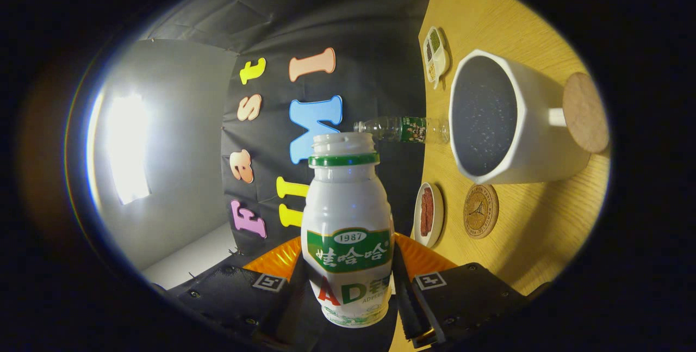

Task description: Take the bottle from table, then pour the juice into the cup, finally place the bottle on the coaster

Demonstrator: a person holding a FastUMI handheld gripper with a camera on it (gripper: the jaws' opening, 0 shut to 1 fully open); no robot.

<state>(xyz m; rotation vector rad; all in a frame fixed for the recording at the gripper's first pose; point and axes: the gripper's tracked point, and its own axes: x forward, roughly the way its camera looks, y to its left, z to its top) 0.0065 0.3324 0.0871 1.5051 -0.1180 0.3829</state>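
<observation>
Your gripper (348, 292) jaws grip a white plastic bottle (347, 232) with green label; at two o'clock, a white speckled-interior cup (511, 123) lies beyond on the wooden bench (544, 221).

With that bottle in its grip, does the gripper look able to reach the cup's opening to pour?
Probably yes. The gripper is shut on the white bottle, tipped sideways, and the cup sits just beyond with its mouth open toward it. Only a clear plastic bottle stands near the cup's rim.
</observation>
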